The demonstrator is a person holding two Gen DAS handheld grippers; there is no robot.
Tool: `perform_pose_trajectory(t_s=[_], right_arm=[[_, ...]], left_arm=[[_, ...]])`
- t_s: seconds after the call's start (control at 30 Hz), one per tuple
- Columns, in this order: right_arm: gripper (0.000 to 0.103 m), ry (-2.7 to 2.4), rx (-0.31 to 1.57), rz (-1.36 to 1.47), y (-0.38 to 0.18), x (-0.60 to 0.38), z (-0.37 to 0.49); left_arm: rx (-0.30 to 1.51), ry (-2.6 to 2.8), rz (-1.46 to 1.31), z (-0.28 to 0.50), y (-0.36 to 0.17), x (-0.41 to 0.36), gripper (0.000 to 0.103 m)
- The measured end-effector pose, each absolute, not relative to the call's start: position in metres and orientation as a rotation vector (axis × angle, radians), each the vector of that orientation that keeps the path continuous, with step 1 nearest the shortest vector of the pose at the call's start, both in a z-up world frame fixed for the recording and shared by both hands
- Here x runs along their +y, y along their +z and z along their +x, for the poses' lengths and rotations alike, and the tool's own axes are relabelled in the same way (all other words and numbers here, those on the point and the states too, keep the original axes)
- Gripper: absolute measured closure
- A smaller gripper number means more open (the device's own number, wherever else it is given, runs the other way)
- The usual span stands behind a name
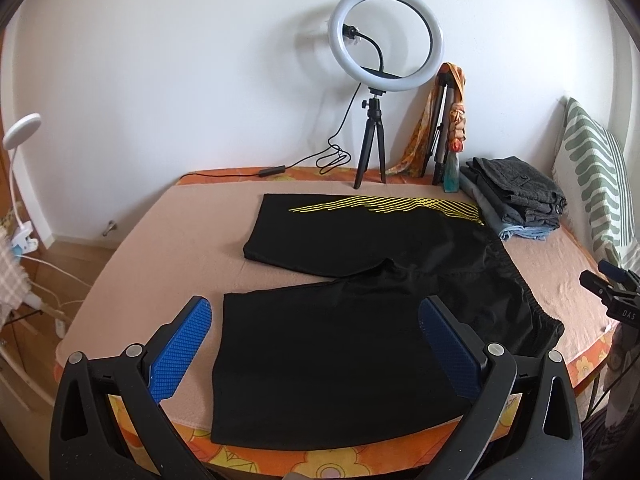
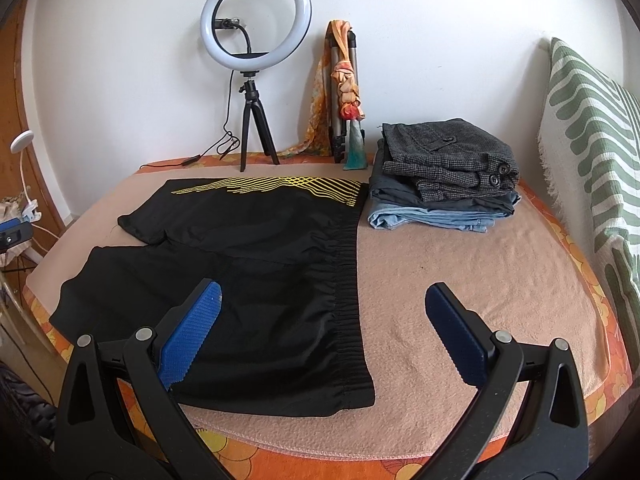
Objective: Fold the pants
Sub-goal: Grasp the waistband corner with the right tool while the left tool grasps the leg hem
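Black shorts [image 1: 340, 340] with yellow line print on the far leg lie spread flat on a beige blanket [image 1: 168, 248], both legs pointing left, elastic waistband at the right. My left gripper [image 1: 316, 320] is open and empty, hovering over the near leg's hem end. In the right wrist view the shorts [image 2: 248, 260] lie left of centre. My right gripper [image 2: 324, 304] is open and empty, above the near end of the waistband [image 2: 348, 300].
A stack of folded pants [image 2: 440, 176] sits at the back right. A ring light on a tripod [image 1: 384, 40], a folded tripod with an orange scarf [image 2: 344, 80] and a cable stand at the back wall. A striped pillow [image 2: 592, 140] leans at the right. A clip lamp [image 1: 20, 132] is at the left.
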State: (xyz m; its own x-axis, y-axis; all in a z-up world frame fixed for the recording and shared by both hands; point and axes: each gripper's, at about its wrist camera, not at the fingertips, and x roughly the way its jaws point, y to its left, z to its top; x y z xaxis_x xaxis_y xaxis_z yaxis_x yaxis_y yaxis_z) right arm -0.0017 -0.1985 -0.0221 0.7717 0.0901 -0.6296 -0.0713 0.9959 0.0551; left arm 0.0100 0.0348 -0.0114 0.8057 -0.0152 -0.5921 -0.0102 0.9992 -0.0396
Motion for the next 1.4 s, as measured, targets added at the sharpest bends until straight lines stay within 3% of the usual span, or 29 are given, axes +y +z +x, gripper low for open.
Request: perform_pose_trajectory(t_s=[0.33, 0.5, 0.57, 0.63, 0.9, 1.07, 1.17, 1.27, 1.4], right_arm=[[0.0, 0.264, 0.743, 0.009, -0.041, -0.205, -0.007], [0.0, 0.376, 0.841, -0.155, -0.053, -0.196, -0.004], [0.003, 0.433, 0.881, -0.234, -0.058, -0.19, -0.006], [0.008, 0.475, 0.911, -0.324, -0.064, -0.182, -0.009], [0.022, 0.563, 0.966, -0.583, -0.086, -0.155, -0.016], [0.026, 0.562, 0.972, -0.72, -0.104, -0.143, -0.013], [0.035, 0.56, 0.977, -0.782, -0.112, -0.139, -0.012], [0.051, 0.556, 1.008, -0.796, -0.117, -0.138, -0.007], [0.086, 0.53, 1.019, -0.809, -0.122, -0.135, -0.001]], left_arm=[[0.728, -0.102, 0.054, 0.021, -0.034, 0.052, 0.002], [0.818, -0.195, 0.083, 0.023, -0.052, 0.054, 0.018], [0.856, -0.239, 0.068, 0.024, -0.059, 0.056, 0.028], [0.88, -0.272, 0.069, 0.024, -0.065, 0.055, 0.031], [0.953, -0.343, 0.1, 0.021, -0.083, 0.049, 0.032], [0.977, -0.366, 0.128, 0.018, -0.088, 0.047, 0.032], [0.985, -0.381, 0.155, 0.016, -0.092, 0.045, 0.032], [0.993, -0.4, 0.167, 0.016, -0.097, 0.042, 0.032], [1.003, -0.417, 0.173, 0.013, -0.102, 0.038, 0.032]])
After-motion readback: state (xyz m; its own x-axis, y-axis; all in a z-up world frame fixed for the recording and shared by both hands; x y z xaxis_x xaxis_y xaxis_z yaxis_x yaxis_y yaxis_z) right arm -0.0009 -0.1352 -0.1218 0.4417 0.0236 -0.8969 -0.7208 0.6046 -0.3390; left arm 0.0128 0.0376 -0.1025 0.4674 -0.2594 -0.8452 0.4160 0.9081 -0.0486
